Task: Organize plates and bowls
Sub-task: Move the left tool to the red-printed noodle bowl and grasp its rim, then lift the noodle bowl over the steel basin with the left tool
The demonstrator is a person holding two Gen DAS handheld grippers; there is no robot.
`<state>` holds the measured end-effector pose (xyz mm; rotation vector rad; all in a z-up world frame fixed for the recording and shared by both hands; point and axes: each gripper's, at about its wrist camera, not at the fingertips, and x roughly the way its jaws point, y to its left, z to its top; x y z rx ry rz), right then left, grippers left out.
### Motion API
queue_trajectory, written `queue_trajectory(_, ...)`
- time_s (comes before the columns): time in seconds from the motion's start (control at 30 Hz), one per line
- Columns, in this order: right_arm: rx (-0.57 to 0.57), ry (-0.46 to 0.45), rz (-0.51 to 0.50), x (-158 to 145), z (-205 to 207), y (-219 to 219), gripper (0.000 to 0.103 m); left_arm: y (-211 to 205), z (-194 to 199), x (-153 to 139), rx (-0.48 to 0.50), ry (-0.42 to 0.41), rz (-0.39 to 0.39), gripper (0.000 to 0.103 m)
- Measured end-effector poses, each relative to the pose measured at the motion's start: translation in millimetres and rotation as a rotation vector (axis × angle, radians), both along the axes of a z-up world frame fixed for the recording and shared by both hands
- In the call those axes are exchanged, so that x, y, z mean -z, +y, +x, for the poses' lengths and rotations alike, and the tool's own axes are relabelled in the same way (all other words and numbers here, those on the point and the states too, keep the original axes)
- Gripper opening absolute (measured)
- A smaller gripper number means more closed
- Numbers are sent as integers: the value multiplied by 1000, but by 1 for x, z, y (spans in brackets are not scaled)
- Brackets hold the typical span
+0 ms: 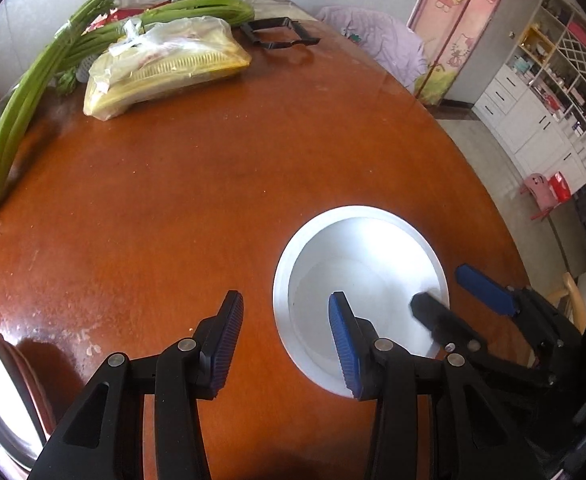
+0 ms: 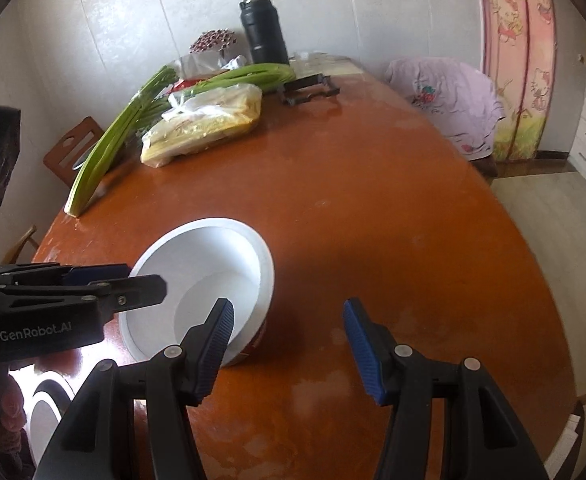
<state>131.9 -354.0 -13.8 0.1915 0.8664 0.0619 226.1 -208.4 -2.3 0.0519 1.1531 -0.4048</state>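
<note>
Both claws hang with jaws apart and nothing gripped: the left gripper (image 1: 287,336) and right gripper (image 2: 289,340) straddle opposite rim sides of the white round bowl (image 2: 209,264). It sits on the reddish-brown wooden table (image 2: 373,208).

Bare tabletop (image 2: 373,208) beyond white bowl (image 2: 197,264)

Celery (image 1: 17,120); bagged noodles (image 1: 169,68); flask (image 2: 264,28)
</note>
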Motion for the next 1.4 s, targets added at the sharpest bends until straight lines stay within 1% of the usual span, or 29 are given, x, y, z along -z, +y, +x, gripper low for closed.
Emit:
queue_trajectory(0.17,-56,9,0,5,5,14,56,-2,3,4,0,2,1,46)
queue_trajectory(0.3,-88,11,7,7,6,24,53,-7,4,8,22,24,-12,45)
queue_trajectory(0.4,-117,10,18,7,5,31,52,-11,4,12,41,42,-18,39)
queue_trajectory(0.47,-119,13,10,6,5,35,51,-12,5,15,47,58,-23,30)
queue_trajectory(0.73,-115,3,7,2,1,38,51,-10,0,9,52,41,-39,29)
queue_trajectory(0.97,-115,-22,9,-10,-7,42,51,0,-11,-5,50,12,-54,29)
queue_trajectory(1.4,-136,-75,-15,-37,-28,62,51,24,-40,-33,39,-54,-84,29)
